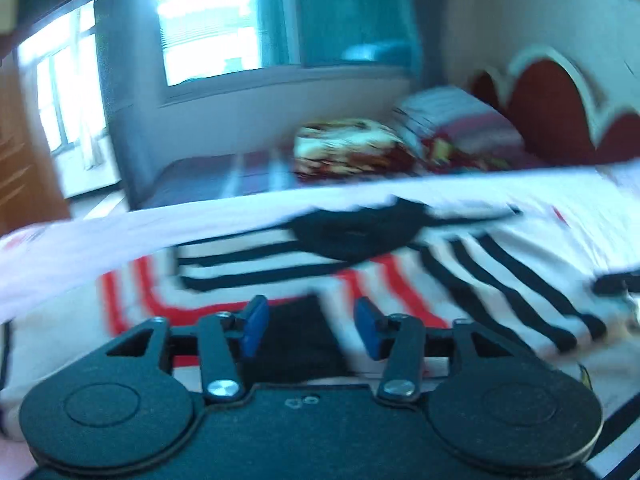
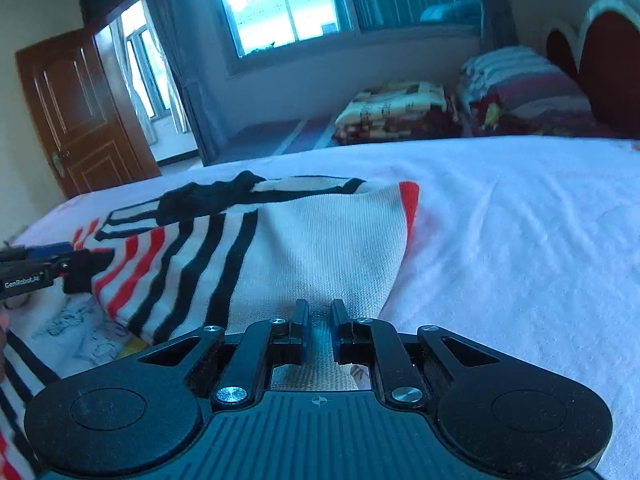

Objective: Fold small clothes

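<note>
While the right tool point(image 2: 319, 320) pinches the ribbed striped knit top point(image 2: 320, 240), the left tool point(image 1: 312, 326) gapes wide.

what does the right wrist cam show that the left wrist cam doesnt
Only the right wrist view shows the right gripper shut on the striped garment, the open wooden door, and the left gripper from the side. Only the left wrist view shows the left gripper's fingers apart, holding nothing. Both show the garment, the white sheet, the folded blankets and the window.
</note>
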### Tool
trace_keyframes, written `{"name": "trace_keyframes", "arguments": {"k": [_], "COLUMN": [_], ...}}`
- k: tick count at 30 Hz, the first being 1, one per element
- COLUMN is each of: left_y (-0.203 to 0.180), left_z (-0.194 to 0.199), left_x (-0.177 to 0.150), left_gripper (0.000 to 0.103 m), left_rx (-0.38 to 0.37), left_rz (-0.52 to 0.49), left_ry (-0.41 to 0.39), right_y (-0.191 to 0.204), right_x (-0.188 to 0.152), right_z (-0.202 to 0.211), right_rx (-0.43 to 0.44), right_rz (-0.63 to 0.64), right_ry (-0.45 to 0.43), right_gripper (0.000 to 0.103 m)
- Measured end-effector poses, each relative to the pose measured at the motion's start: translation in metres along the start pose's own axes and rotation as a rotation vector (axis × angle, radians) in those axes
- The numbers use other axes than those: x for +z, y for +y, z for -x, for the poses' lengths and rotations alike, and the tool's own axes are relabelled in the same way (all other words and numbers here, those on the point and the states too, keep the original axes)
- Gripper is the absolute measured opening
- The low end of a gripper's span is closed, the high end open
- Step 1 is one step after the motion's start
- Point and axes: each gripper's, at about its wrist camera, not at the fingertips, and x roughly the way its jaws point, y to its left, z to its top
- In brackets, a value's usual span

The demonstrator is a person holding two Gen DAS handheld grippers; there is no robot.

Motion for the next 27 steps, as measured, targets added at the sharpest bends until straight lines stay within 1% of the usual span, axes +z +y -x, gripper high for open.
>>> {"name": "trace_keyframes", "arguments": {"k": [1,2,3,4,5,6,7,8,9,10,11,13,14,15,16,17,18,19,20,21,23,25,27], "left_y": [-0.007,-0.008,-0.005,-0.005,-0.003,-0.001,0.0,0.001,0.002,0.005,0.007,0.007,0.009,0.012,0.015,0.016,0.019,0.021,0.026,0.034,0.058,0.091,0.132], "left_z": [-0.013,-0.024,-0.023,-0.018,-0.009,-0.001,0.002,-0.003,-0.01,-0.008,-0.007,-0.004,0.001,0.002,0.001,-0.002,0.001,-0.001,0.003,0.01,0.021,0.037,0.059], "left_x": [-0.003,-0.008,-0.008,-0.006,-0.004,-0.005,-0.008,-0.012,-0.016,-0.019,-0.016,-0.009,-0.008,-0.008,-0.011,-0.015,-0.018,-0.018,-0.018,-0.019,-0.025,-0.038,-0.056], "left_gripper": [0.064,0.065,0.064,0.057,0.054,0.056,0.061,0.062,0.064,0.066,0.065,0.065,0.064,0.065,0.068,0.071,0.071,0.07,0.068,0.068,0.068,0.067,0.062], "left_rx": [-0.022,-0.032,-0.032,-0.033,-0.025,-0.019,-0.013,-0.009,-0.019,-0.023,-0.024,-0.018,-0.019,-0.023,-0.024,-0.034,-0.042,-0.046,-0.045,-0.046,-0.046,-0.018,0.027], "left_rz": [-0.004,0.02,0.053,0.057,0.058,0.061,0.062,0.064,0.078,0.092,0.089,0.087,0.102,0.112,0.107,0.102,0.101,0.111,0.131,0.157,0.225,0.308,0.393], "left_ry": [0.061,0.109,0.091,0.094,0.066,0.03,0.036,0.088,0.105,0.09,0.098,0.113,0.102,0.105,0.128,0.133,0.124,0.122,0.116,0.101,0.078,0.071,0.054], "right_y": [0.001,0.001,0.001,0.001,0.001,0.002,0.003,0.004,0.005,0.007,0.009,0.01,0.01,0.01,0.011,0.013,0.014,0.018,0.022,0.025,0.028,0.034,0.045], "right_x": [0.001,0.003,0.005,0.006,0.006,0.004,-0.001,-0.006,-0.015,-0.021,-0.021,-0.015,-0.013,-0.011,-0.011,-0.012,-0.016,-0.017,-0.014,-0.011,-0.008,-0.01,-0.014], "right_z": [0.0,0.002,0.006,0.014,0.022,0.029,0.031,0.027,0.019,0.02,0.02,0.022,0.027,0.032,0.034,0.031,0.022,0.023,0.025,0.03,0.044,0.051,0.058], "right_rx": [-0.005,-0.006,-0.008,-0.002,0.01,0.018,0.021,0.017,0.004,-0.001,-0.01,-0.016,-0.018,-0.021,-0.024,-0.034,-0.042,-0.049,-0.067,-0.077,-0.092,-0.123,-0.142], "right_rz": [-0.005,-0.015,-0.023,-0.026,-0.024,-0.021,-0.013,0.0,0.016,0.031,0.029,-0.013,-0.037,-0.052,-0.056,-0.052,-0.039,-0.012,-0.004,-0.019,-0.056,-0.081,-0.102], "right_ry": [0.004,0.006,-0.003,-0.027,-0.048,-0.061,-0.052,-0.016,0.034,0.002,0.0,-0.005,-0.03,-0.05,-0.053,-0.018,0.046,0.036,0.043,0.032,-0.023,-0.022,-0.025], "right_gripper": [0.011,0.011,0.011,0.011,0.011,0.011,0.011,0.011,0.011,0.011,0.011,0.011,0.011,0.011,0.011,0.011,0.011,0.011,0.011,0.011,0.011,0.011,0.011]}}
